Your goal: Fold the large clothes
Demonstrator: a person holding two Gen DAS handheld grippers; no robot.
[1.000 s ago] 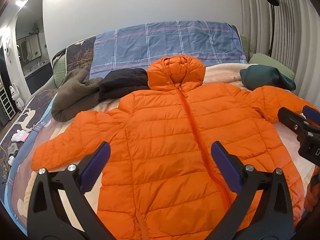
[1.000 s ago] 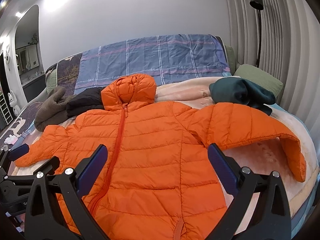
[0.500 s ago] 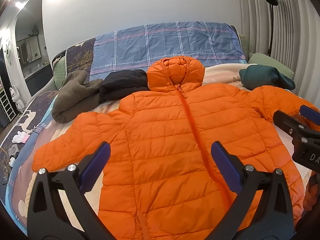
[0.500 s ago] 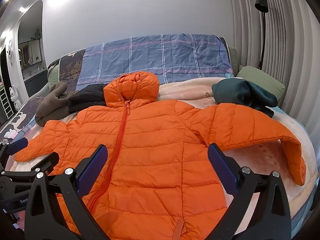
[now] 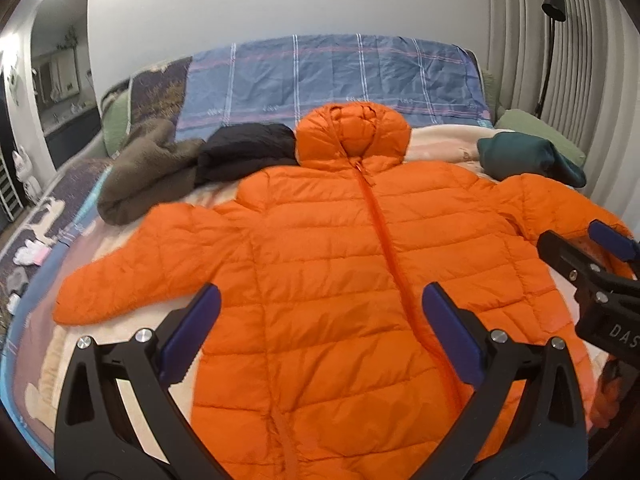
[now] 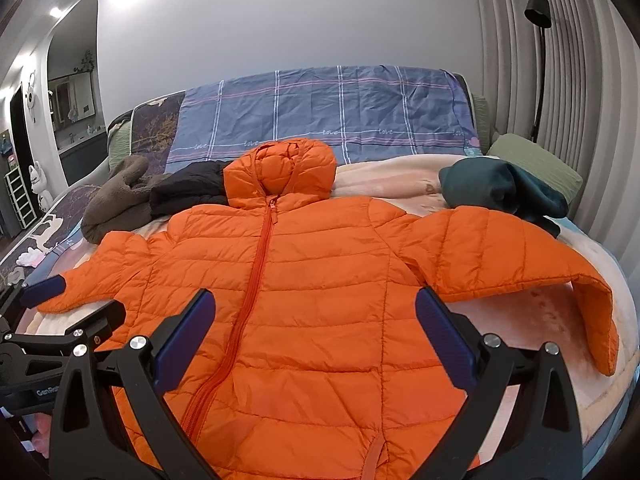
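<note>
An orange hooded puffer jacket (image 5: 340, 264) (image 6: 320, 288) lies flat and zipped on the bed, front up, hood toward the headboard, both sleeves spread out. Its right sleeve (image 6: 520, 256) bends down near the bed's edge. My left gripper (image 5: 320, 332) hovers open above the jacket's lower left half, nothing between its blue pads. My right gripper (image 6: 312, 336) is open above the lower right half, also holding nothing. Each gripper shows at the edge of the other's view: the right one (image 5: 592, 264), the left one (image 6: 60, 312).
Behind the jacket lie a brown fleece garment (image 5: 144, 176), a black folded garment (image 5: 248, 152) and a dark green bundle (image 6: 500, 192). A blue plaid cover (image 6: 340, 108) drapes the headboard. A green pillow (image 6: 536, 164) and a floor lamp (image 6: 538, 12) are on the right.
Both grippers have drifted slightly back and up over the jacket's hem; the views shifted a little. The jacket has not moved and both grippers stay open.
</note>
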